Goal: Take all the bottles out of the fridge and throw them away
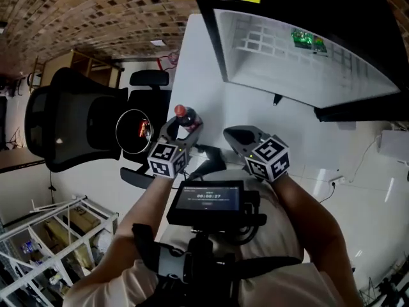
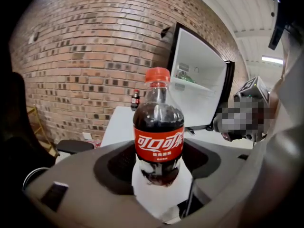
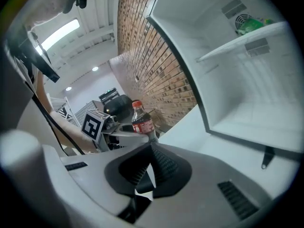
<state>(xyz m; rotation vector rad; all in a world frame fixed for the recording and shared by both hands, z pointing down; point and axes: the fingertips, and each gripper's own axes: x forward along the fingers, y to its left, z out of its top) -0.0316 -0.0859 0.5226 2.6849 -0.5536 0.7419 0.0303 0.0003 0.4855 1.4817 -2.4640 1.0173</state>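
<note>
**Now a capped cola bottle sits in the left jaws, outside the fridge**

The left gripper [image 2: 158, 163] pinches the cola bottle [image 2: 158, 127] low on its body, under the red label, and holds it upright over the white bench [image 1: 211, 75]. The open fridge [image 1: 275, 56] stands off to its right. The right gripper [image 3: 152, 151] carries nothing; its jaws are pressed together at the tips.

How the bottle should handle, as far as I can judge:

- **Weight:** dark drink fills it to the shoulder, so it is probably heavy for so small a thing.
- **Stiffness:** with the red cap on and the bottle full, the thin plastic should stay firm under the pads and not buckle.
- **Surface:** it is smooth and round, so it can slip or twist in the jaws (more so if it is cold and damp, which the views do not show).
- **Fragility:** little; a drop would likely only make it bounce and roll.
- **Where to hold:** the grip sits below most of the liquid, so a tilt could swing the top over. A hold across the label band would be steadier.

A second cola bottle [image 2: 135, 99] stands at the far end of the bench by the brick wall. Something green [image 1: 308, 40] lies on the fridge shelf, too small to name. What looks like a round bin [image 1: 117, 132] stands beside the office chair [image 1: 70, 126], left of the bench.
</note>
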